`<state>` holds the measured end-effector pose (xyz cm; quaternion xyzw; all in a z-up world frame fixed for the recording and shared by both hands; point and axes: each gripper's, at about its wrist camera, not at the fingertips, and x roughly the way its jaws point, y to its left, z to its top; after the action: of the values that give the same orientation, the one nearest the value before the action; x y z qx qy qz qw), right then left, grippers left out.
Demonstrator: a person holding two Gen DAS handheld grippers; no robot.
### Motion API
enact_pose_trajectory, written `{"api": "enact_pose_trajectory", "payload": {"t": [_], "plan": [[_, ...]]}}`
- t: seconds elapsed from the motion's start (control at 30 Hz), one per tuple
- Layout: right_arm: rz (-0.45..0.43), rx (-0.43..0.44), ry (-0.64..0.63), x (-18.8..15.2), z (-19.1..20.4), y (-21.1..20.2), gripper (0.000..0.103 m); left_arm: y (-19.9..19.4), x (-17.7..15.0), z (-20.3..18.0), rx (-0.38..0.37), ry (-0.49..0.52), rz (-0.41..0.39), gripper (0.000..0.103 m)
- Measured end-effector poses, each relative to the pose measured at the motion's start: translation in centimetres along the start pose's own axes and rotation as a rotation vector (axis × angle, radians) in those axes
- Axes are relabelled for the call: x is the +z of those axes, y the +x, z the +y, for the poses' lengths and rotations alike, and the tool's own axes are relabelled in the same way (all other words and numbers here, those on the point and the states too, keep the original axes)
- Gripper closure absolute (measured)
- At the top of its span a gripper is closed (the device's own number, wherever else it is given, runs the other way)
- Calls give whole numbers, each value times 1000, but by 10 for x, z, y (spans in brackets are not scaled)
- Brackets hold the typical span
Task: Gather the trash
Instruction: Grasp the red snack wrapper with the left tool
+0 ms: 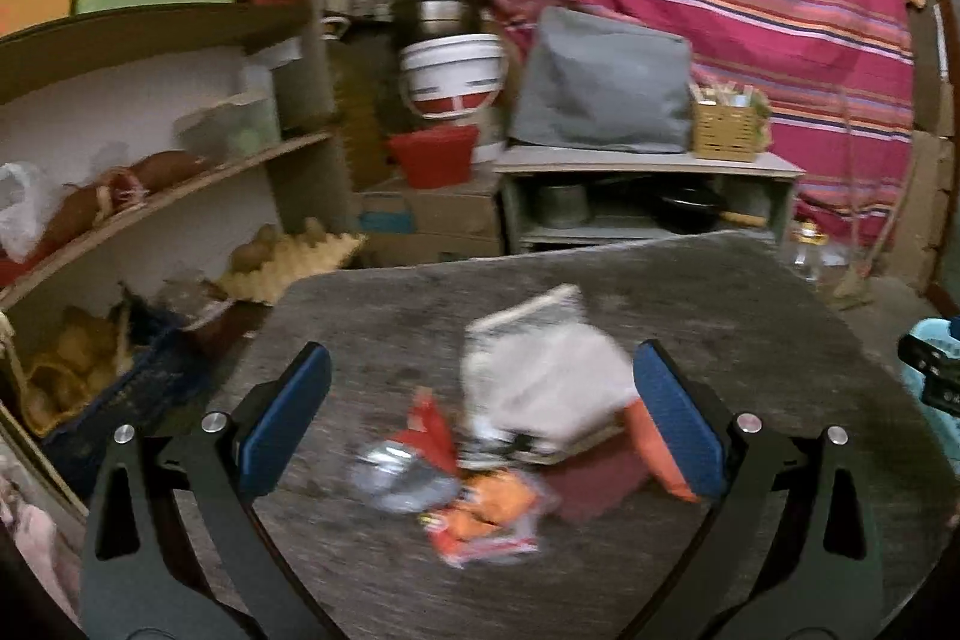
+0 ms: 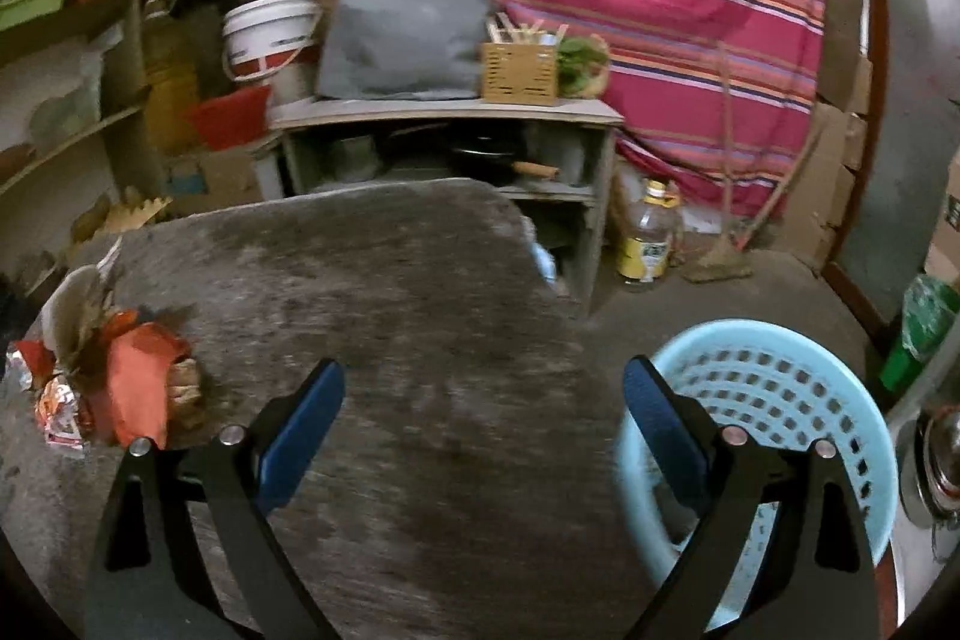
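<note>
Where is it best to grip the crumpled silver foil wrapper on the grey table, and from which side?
Probably grip the crumpled silver foil wrapper at its raised middle, coming from above on its left side, where the grey table is bare. Its right side touches the orange snack packet.

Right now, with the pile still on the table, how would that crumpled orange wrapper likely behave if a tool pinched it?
The orange wrapper looks creased and folded, so it is probably thin, floppy and light. Its glossy surface suggests it may slip between pads. It lies against other scraps in the trash pile, so neighbours may drag along with it.
</note>
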<state>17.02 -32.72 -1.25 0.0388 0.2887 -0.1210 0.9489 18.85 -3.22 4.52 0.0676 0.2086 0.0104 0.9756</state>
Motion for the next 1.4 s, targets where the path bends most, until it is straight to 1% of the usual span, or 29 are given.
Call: {"api": "enact_pose_trajectory", "payload": {"t": [0.07,0.2,0.33,0.4,0.5,0.6,0.67,0.8,0.9,0.97,1.1,1.17,1.27,1.3,1.37,1.4], "plan": [[3,9,-18,1,12,4,11,6,7,19,30,-21,0,6],[30,21,-33,3,26,20,11,22,17,55,46,-79,26,6],[41,35,-34,6,33,31,11,52,22,75,89,-83,68,6],[42,36,-39,7,37,34,11,65,18,80,97,-90,84,6],[51,37,-49,8,42,42,11,89,6,87,93,-110,144,6],[63,39,-53,6,46,48,11,108,-7,88,84,-106,198,6],[68,44,-48,6,48,51,11,115,-18,84,69,-90,228,8],[73,52,-48,5,54,54,11,121,-38,78,59,-45,273,16],[76,59,-61,4,62,55,11,123,-51,75,32,-28,308,29],[77,64,-67,4,65,55,11,122,-56,75,-9,-27,320,30],[74,73,-81,4,73,54,11,115,-63,74,-41,-23,329,30],[70,75,-96,4,77,52,11,113,-66,73,-64,-15,333,32],[64,73,-109,5,80,48,11,111,-72,68,-108,20,335,41],[62,75,-108,5,80,47,11,111,-73,67,-117,23,335,45],[60,79,-103,5,78,45,11,110,-74,64,-122,30,333,50],[60,82,-100,5,77,44,11,110,-75,64,-130,28,334,60]]}}
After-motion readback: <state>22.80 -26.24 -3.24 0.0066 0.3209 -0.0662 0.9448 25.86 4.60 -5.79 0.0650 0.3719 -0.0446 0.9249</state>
